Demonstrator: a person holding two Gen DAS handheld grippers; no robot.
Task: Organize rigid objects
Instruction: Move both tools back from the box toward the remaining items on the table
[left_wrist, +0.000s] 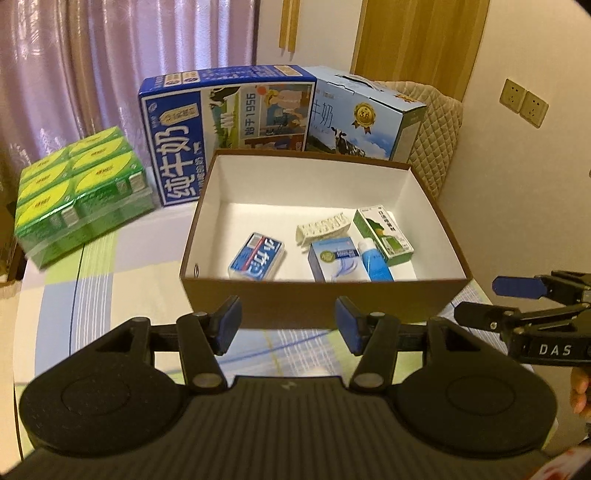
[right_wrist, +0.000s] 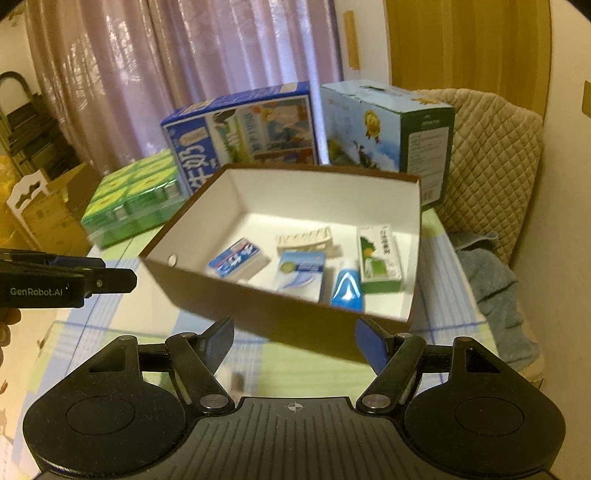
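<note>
The brown cardboard box with a white lining (left_wrist: 369, 299) sits on the table covered in a pale checked cloth (left_wrist: 110, 280), and inside it, toward its near right part, lie five small things: a blue and white carton (left_wrist: 257, 256), a cream ridged plastic piece (left_wrist: 323, 226), a light blue and white carton (left_wrist: 331, 260), a blue and white tube (left_wrist: 375, 258) and a green and white carton (left_wrist: 384, 236). The left gripper (left_wrist: 288, 325) and the right gripper (right_wrist: 295, 343) both hover just short of the box's near wall, each released with its jaws wide apart and nothing between them. The likeliest trouble, as I judge it, is crowding: the tube is wedged between two cartons that touch it, so a finger reaching for one could nudge or tip its neighbours. The light box might also slide on the cloth if a gripper bumps its wall. With both grippers near each other, a collision between them is possible too.
</note>
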